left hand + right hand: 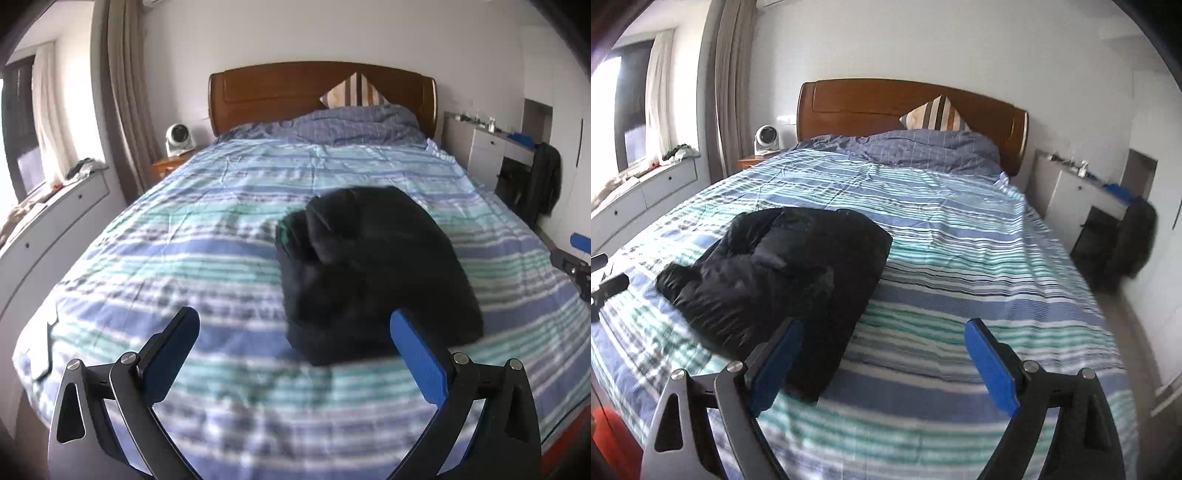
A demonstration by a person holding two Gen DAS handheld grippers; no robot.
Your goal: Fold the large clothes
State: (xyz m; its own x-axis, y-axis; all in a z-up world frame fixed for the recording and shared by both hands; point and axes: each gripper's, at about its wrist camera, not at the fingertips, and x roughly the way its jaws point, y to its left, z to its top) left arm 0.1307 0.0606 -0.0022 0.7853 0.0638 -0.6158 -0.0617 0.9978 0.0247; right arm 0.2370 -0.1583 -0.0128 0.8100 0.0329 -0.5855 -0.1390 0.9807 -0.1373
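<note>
A black puffy jacket (369, 273) lies folded into a thick bundle on the striped blue and green bedspread (207, 258), in the near half of the bed. My left gripper (293, 325) hangs above the bed just short of the jacket's near edge, jaws wide apart and empty. In the right wrist view the jacket (783, 280) lies ahead to the left. My right gripper (882, 328) is open over bare bedspread (979, 266), its left pad over the jacket's near corner. Each gripper shows at the other view's edge: the right gripper (574, 258), the left gripper (605, 277).
A wooden headboard (280, 88) and a striped pillow (354, 90) stand at the far end. A small white fan (177, 138) sits on a nightstand at the left. White drawers (48, 225) run along the window side. A white desk (1082, 199) and a dark bag (1134, 243) stand at the right.
</note>
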